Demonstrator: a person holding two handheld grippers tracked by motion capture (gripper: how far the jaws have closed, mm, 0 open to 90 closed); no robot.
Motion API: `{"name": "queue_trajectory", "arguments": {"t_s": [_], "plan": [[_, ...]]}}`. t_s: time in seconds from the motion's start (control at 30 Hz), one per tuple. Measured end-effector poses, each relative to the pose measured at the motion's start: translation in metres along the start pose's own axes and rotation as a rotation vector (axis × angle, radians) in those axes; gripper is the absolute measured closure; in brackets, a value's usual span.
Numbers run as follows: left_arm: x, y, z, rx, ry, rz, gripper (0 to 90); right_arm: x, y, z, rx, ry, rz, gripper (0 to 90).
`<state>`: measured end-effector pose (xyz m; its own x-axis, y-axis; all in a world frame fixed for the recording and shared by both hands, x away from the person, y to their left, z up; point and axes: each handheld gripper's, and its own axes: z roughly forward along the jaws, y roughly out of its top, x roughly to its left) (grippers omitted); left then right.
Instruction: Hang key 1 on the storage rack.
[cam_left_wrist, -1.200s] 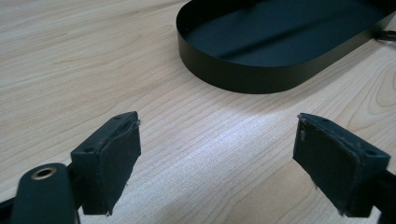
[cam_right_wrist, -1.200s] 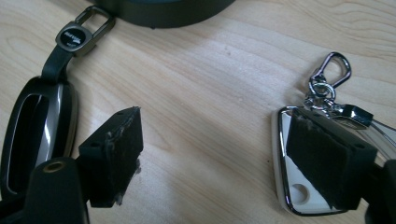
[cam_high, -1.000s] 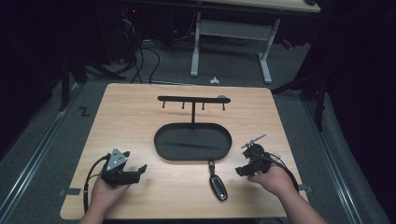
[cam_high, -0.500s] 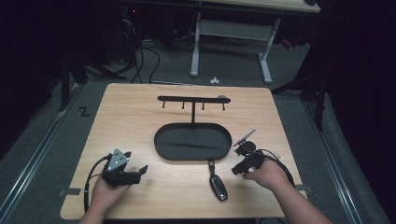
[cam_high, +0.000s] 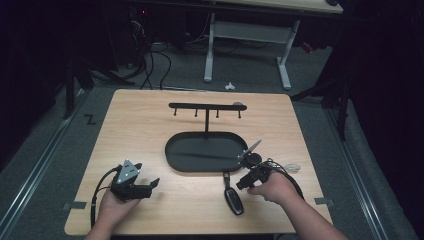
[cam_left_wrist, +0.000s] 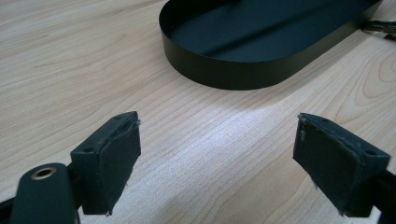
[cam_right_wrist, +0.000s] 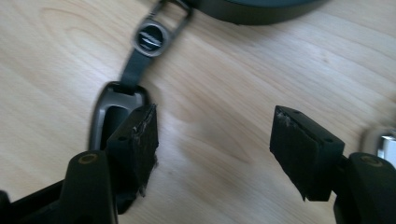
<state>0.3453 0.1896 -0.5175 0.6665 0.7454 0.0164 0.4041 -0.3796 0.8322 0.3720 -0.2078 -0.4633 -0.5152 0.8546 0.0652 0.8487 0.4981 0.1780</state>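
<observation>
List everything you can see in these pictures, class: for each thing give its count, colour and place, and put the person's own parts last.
Table: one, light wood, centre of the high view.
Oval tray: one, black, mid-table, with a post rising from its far rim.
Hook rail: one, black, on top of that post, with four small hooks.
Car key fob: one, black, with a strap and ring, on the table just in front of the tray, beside the right gripper.
Desk frame: one, white legs, on the floor beyond the table.
Cables: several, black, on the floor at far left.
Left gripper: one, black, near left of the table, jaws open over bare wood.
Right gripper: one, black, near right, jaws open beside the fob.
</observation>
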Motion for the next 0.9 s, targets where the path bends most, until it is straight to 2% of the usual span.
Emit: {"name": "queue_trajectory", "arguments": {"t_s": [0.1,0.27,0.3,0.4,0.47,0.53,0.6,0.63,0.7,0.73,0.8,0.9], "plan": [[0.000,0.000,0.000,-0.001,0.001,0.001,15.4,0.005,0.004,-0.002,-0.020,0.028,-0.010,35.8],[-0.001,0.000,0.000,0.000,-0.002,0.007,15.4,0.011,0.008,0.001,0.002,0.030,-0.020,34.8],[-0.001,0.000,0.000,0.002,-0.003,0.008,15.4,0.012,0.009,0.003,-0.001,0.022,-0.042,34.8],[-0.001,0.000,0.000,0.003,-0.004,0.009,15.4,0.016,0.012,0.004,-0.003,0.024,-0.048,36.7],[-0.001,0.000,0.000,0.002,-0.004,0.010,15.4,0.020,0.016,0.007,-0.007,0.054,-0.019,36.8],[-0.001,0.000,0.000,0.001,-0.004,0.010,15.4,0.021,0.018,0.009,-0.009,0.059,-0.017,36.7],[-0.001,0.000,0.001,0.002,-0.006,0.012,15.4,0.027,0.022,0.012,0.000,0.083,0.021,39.6],[-0.002,0.000,0.001,0.003,-0.005,0.014,15.4,0.028,0.024,0.015,-0.009,0.089,0.004,41.4],[-0.002,0.000,0.000,0.003,-0.006,0.015,15.4,0.028,0.025,0.016,-0.007,0.092,0.006,43.2],[-0.002,0.000,0.000,0.003,-0.006,0.015,15.4,0.030,0.027,0.020,-0.001,0.096,0.031,48.1],[-0.002,0.000,0.000,0.003,-0.005,0.016,15.4,0.031,0.028,0.023,0.015,0.094,0.054,51.5],[-0.002,0.000,0.000,0.010,-0.007,0.020,15.4,0.034,0.029,0.029,0.031,0.071,0.051,57.1]]}}
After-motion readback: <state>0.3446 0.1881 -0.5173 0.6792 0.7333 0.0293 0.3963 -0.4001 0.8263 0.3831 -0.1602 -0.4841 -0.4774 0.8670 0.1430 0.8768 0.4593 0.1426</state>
